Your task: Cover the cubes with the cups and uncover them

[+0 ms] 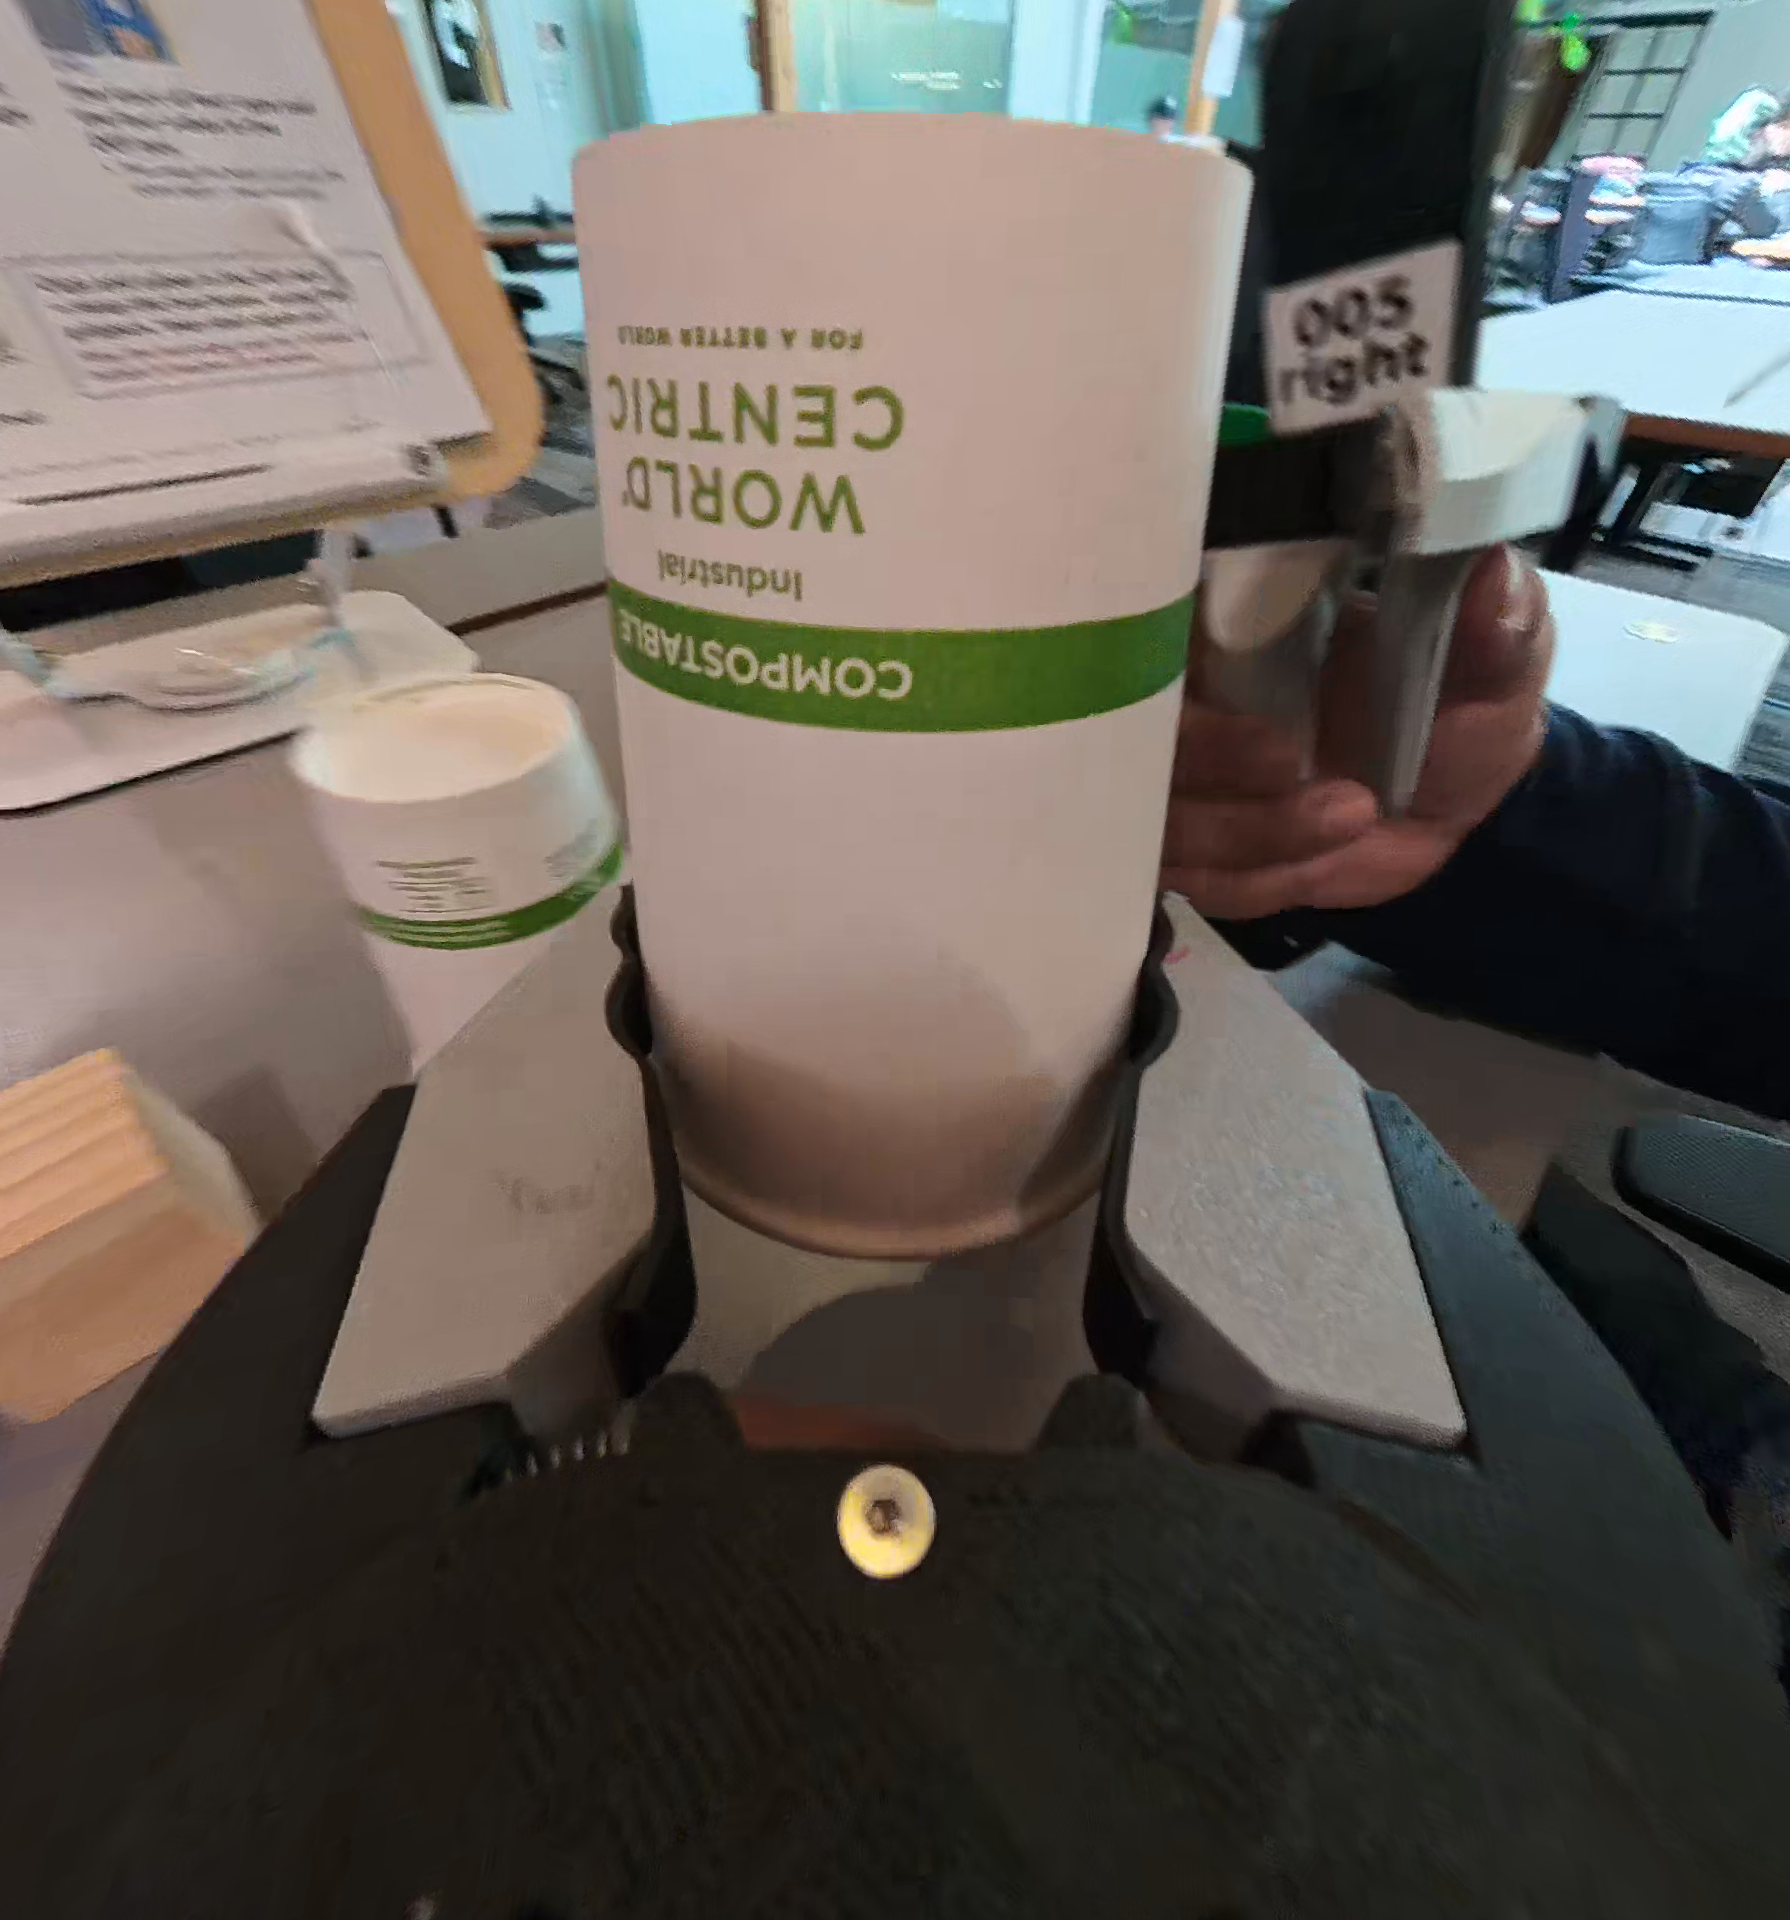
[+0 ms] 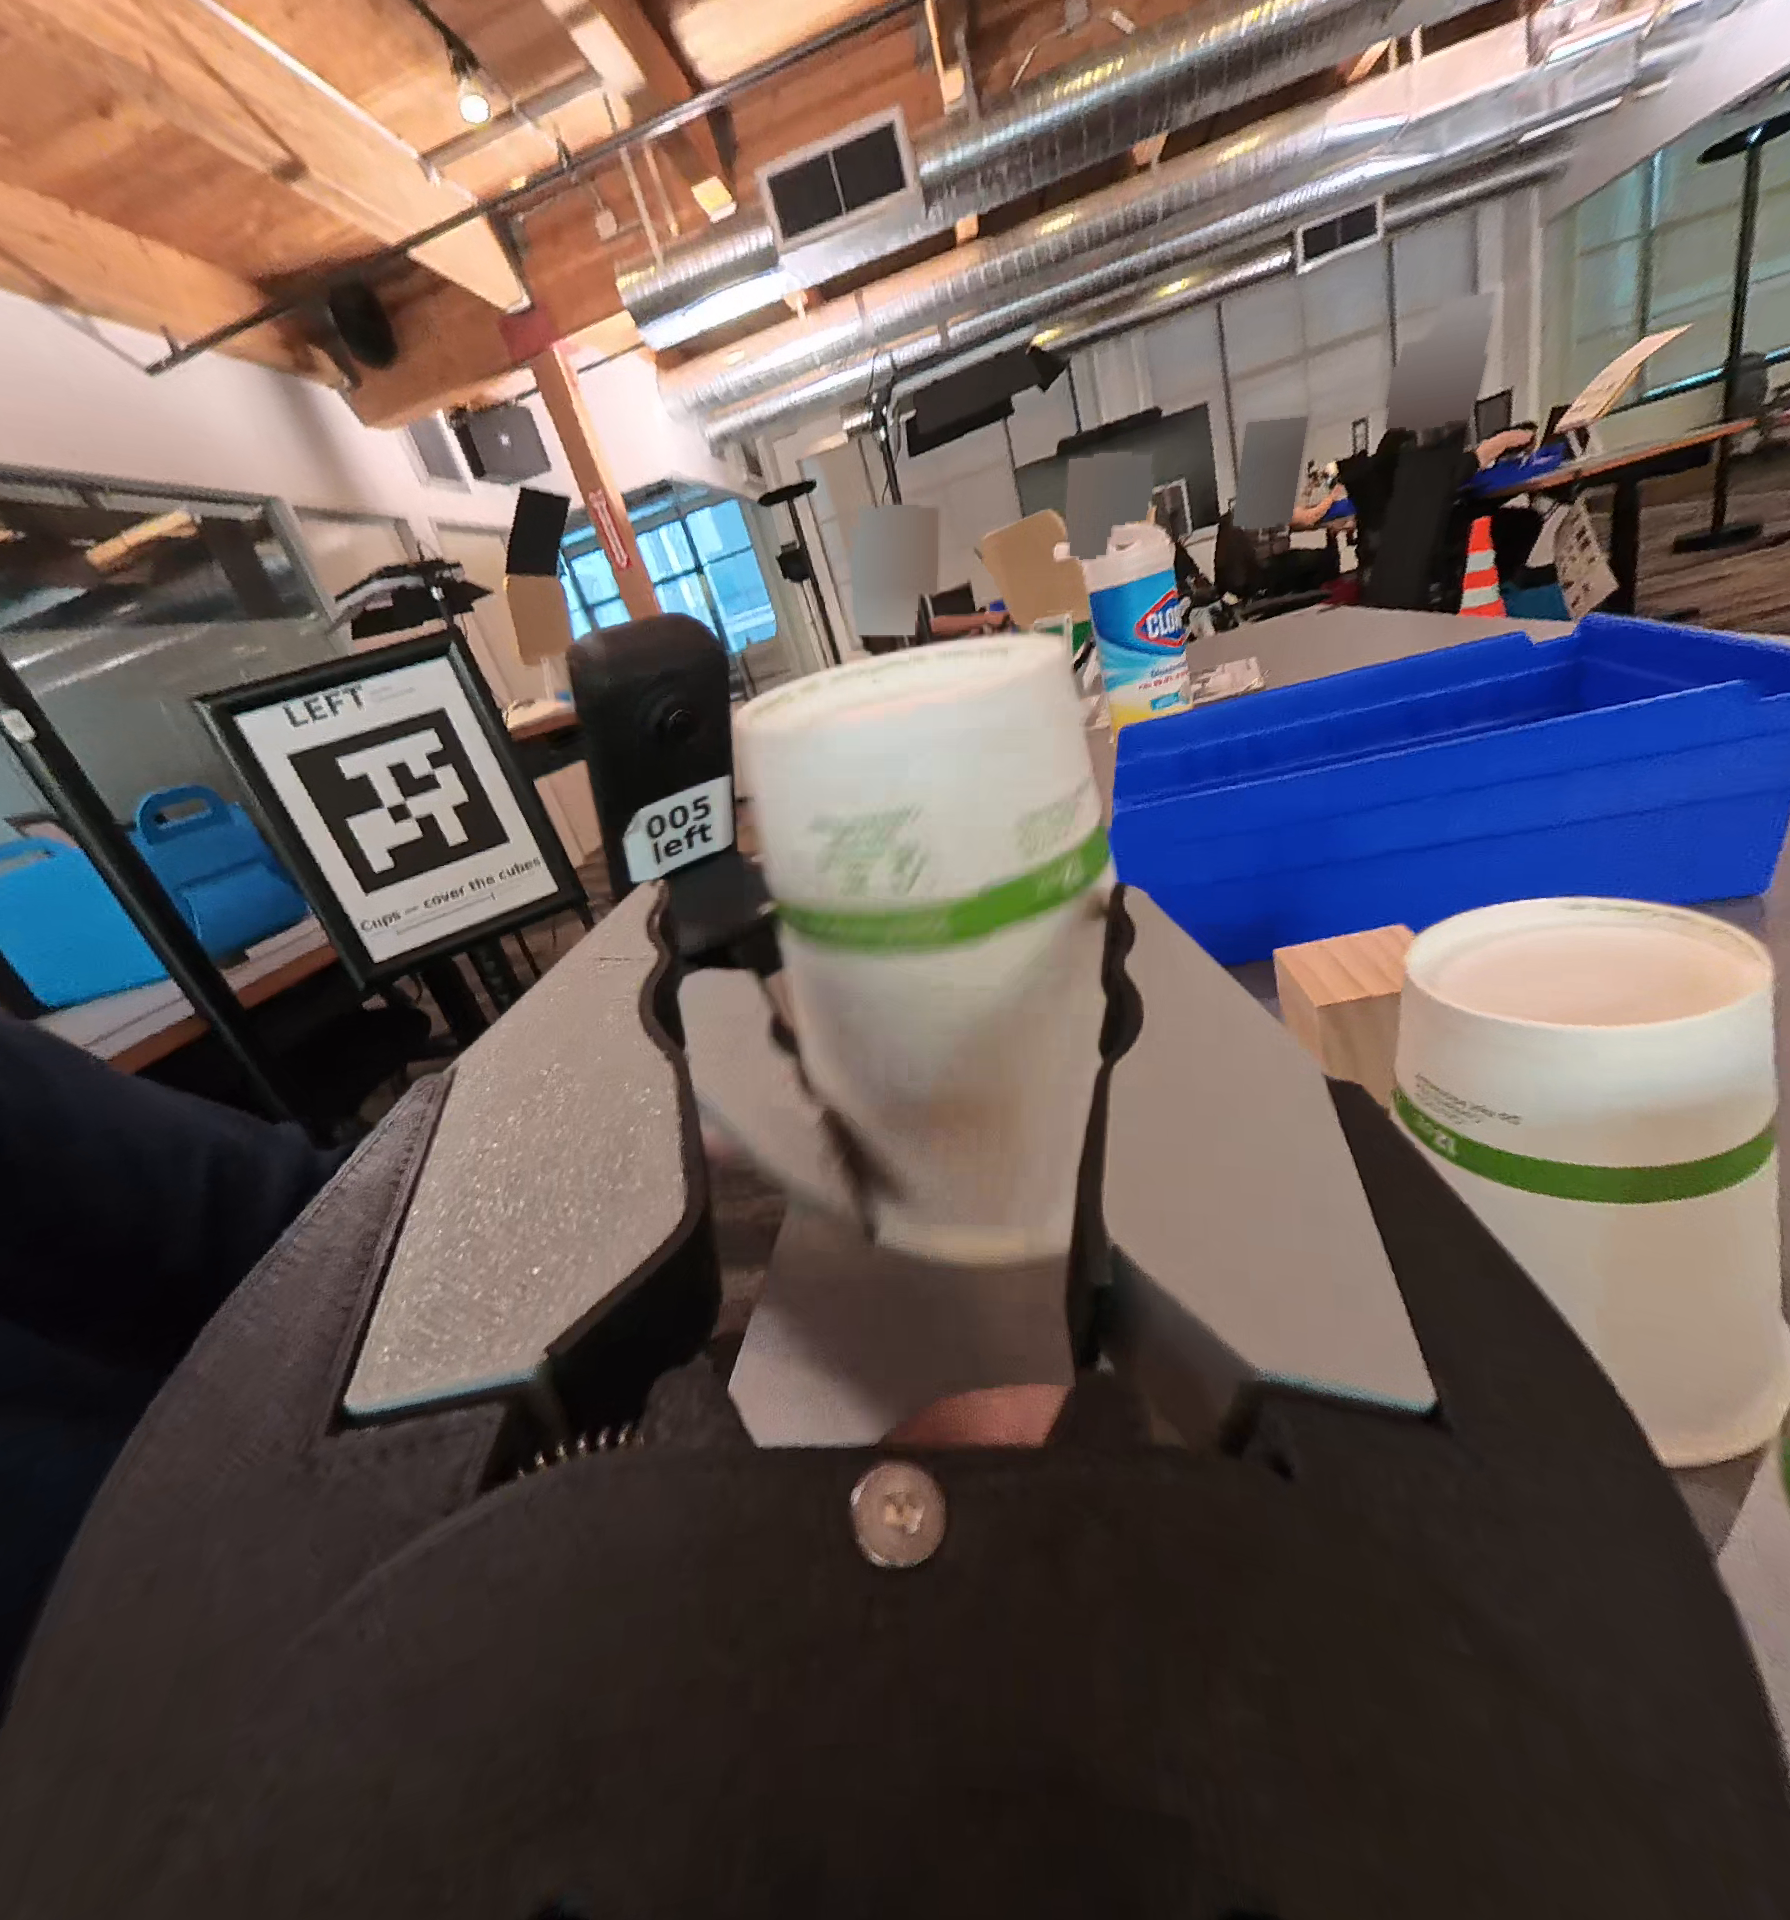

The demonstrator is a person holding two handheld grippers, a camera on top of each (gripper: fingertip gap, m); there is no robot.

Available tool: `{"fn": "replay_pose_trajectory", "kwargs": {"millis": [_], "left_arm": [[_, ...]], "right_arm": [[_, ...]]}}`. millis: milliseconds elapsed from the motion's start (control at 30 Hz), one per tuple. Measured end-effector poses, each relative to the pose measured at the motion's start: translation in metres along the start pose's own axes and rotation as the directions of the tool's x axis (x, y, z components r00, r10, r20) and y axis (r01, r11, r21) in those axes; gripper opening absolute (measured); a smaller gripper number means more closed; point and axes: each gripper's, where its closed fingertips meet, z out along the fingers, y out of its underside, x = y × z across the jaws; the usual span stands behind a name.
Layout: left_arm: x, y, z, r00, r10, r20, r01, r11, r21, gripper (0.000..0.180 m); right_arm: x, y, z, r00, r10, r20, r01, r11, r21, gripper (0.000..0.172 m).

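Cube (image 1: 60, 1226): lower left of the left wrist view, uncovered.
Spare cup (image 1: 455, 810): inverted, left of centre, near the cube.
Held cup (image 1: 901, 623): centre, inverted. Thin paper, probably light and easy to crush, so grip the wall gently.
Left gripper (image 1: 896, 935): spread wide, with both pads against the held cup.
Right gripper (image 2: 886, 914): open around the same cup, its left finger standing off.
Room: the blue bin (image 2: 1493, 779) walls off the right.

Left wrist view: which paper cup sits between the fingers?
The near, central upside-down paper cup, rim end between the left gripper's fingers. The other cup stands farther off to the left, outside them.
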Motion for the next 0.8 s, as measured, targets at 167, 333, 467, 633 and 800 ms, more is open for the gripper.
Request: {"fn": "replay_pose_trajectory", "kwargs": {"millis": [167,333,467,633,800], "left_arm": [[-0.123,-0.018,-0.031,0.914,-0.092,0.395,0.062,0.994,0.089,0.094],[-0.190,0.011,-0.019,0.858,-0.138,0.495,0.166,0.986,-0.012,0.095],[-0.205,0.023,0.000,0.853,-0.121,0.508,0.177,0.982,-0.064,0.095],[-0.211,0.052,0.011,0.836,-0.188,0.516,0.279,0.955,-0.104,0.095],[-0.204,0.073,0.005,0.819,-0.214,0.532,0.354,0.919,-0.175,0.097]], "right_arm": [[0.001,-0.013,-0.007,1.000,0.023,0.006,-0.023,0.998,0.063,0.070],[0.001,-0.009,-0.005,1.000,0.014,0.001,-0.014,0.999,0.048,0.071],[0.002,-0.010,-0.006,1.000,0.019,0.003,-0.019,0.998,0.052,0.070],[0.002,-0.012,-0.007,1.000,0.028,0.006,-0.028,0.998,0.061,0.070],[-0.001,-0.014,-0.007,0.999,0.031,0.018,-0.032,0.997,0.069,0.068]]}}
